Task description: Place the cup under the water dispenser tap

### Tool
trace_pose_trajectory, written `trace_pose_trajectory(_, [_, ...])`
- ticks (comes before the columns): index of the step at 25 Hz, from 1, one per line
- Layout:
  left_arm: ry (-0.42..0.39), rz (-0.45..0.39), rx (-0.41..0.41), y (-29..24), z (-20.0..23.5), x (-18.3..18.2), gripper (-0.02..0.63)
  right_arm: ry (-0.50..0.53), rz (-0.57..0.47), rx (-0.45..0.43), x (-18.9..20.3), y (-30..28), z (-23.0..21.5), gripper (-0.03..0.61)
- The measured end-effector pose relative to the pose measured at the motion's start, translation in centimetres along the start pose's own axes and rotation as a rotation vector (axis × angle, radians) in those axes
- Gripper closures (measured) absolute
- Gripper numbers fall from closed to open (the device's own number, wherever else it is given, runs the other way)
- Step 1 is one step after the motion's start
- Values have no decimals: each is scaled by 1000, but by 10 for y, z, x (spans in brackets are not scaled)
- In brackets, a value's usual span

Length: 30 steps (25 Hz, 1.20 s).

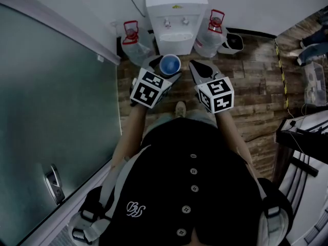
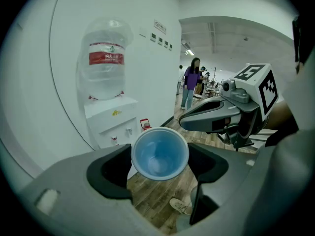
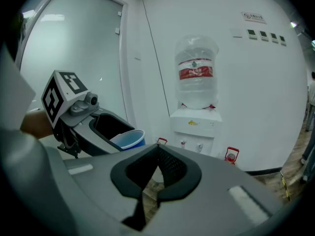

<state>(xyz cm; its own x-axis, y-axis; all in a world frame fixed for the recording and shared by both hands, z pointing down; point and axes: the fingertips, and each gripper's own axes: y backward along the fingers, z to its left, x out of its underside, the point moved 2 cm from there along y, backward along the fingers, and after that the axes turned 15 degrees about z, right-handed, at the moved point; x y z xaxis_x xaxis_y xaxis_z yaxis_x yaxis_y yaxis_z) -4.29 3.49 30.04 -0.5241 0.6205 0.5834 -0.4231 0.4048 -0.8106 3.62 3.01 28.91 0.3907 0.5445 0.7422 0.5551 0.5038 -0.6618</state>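
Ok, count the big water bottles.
3 water bottles: one atop the dispenser, one on the floor at its left in the head view, one at its right.

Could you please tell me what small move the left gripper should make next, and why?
Probably carry the blue plastic cup forward toward the white water dispenser: the left gripper grips it upright in mid-air, well short of the taps.

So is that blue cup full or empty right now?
Empty: the left gripper view looks into the cup's open mouth and shows its bare blue bottom, with no water inside.
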Motion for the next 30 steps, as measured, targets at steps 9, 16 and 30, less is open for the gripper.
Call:
trace_pose_trajectory(9, [21, 26, -14, -22, 2, -17, 253, -12, 8, -33, 1, -9, -26, 578])
trace_pose_trajectory(16, [29, 52, -8, -33, 2, -18, 253, -32, 18, -41, 8, -11, -34, 578])
trace_pose_trajectory(30, [25, 91, 17, -47, 24, -20, 253, -94, 54, -32, 7, -32, -43, 578])
